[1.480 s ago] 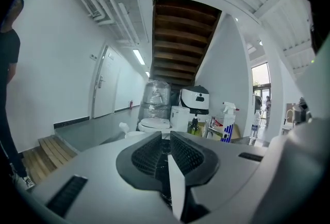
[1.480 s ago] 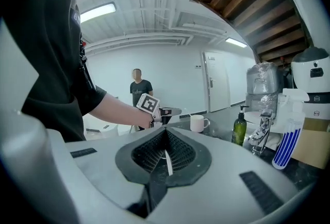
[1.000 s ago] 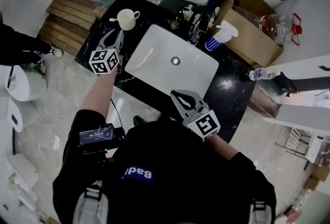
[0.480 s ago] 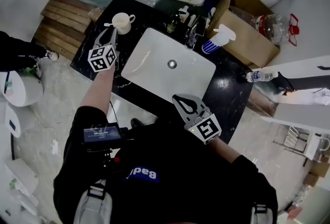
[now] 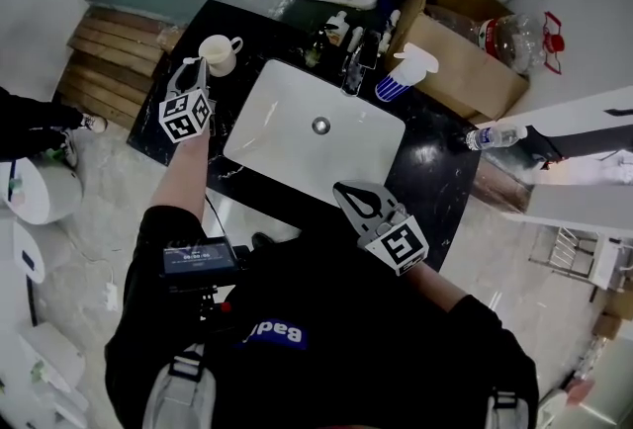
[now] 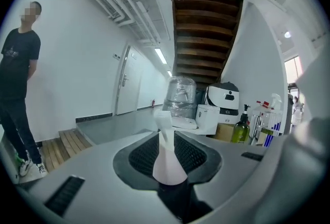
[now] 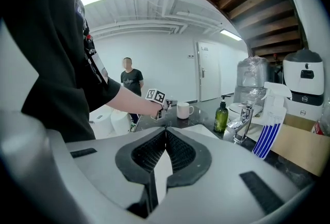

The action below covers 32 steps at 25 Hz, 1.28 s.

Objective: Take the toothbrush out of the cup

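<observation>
Counter of black stone (image 5: 445, 170) spans the middle of the head view, with a white rectangular sink (image 5: 287, 116) set into it. A cardboard box (image 5: 475, 71) stands at the counter's far right corner. Behind the sink rises a chrome tap (image 5: 354, 61), flanked by a white spray bottle with blue stripes (image 5: 401, 76) on its right and a green soap bottle (image 7: 221, 114) on its left. The right gripper (image 5: 342, 188) hovers over the near edge of the counter in front of the sink. Its 2 jaws meet at the tips with nothing held between them, only the white sink showing through the gap behind. The left gripper (image 5: 188, 71) is over the counter's left end, just beside the white cup (image 5: 216, 51) and not touching it. Its 2 jaws are clamped on the white toothbrush (image 6: 168, 163), which is out of the cup. The handle is pinched between the ribbed pads and the head sticks up past the jaw tips. In the head view the toothbrush is too small to make out.
</observation>
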{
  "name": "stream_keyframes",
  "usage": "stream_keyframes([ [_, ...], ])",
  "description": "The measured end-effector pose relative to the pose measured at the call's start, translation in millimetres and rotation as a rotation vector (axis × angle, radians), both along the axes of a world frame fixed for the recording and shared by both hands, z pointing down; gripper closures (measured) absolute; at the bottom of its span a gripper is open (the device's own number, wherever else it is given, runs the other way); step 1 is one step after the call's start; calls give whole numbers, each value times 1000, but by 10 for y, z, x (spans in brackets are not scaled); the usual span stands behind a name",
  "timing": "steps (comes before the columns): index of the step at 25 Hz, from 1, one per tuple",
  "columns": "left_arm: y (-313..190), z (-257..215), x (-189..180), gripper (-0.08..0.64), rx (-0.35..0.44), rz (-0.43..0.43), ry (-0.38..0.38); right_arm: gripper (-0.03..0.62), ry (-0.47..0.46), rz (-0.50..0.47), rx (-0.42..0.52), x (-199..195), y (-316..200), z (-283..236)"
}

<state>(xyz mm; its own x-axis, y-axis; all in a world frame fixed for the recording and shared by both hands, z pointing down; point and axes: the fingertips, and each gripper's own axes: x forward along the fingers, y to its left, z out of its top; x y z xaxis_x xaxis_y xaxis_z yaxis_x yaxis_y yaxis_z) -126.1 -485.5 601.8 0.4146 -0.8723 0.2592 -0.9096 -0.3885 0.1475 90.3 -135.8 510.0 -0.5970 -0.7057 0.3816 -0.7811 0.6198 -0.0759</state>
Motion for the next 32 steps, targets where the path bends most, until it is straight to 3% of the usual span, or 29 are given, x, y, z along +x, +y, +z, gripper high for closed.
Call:
stream_keyframes([
  [10,-25,-79,-15,529,38,-21,-42,581,12,2,-53,46,-8,46],
  [32,232,-961,34,531,181,2,41,581,-21,-45,-15,-153,137,-74],
])
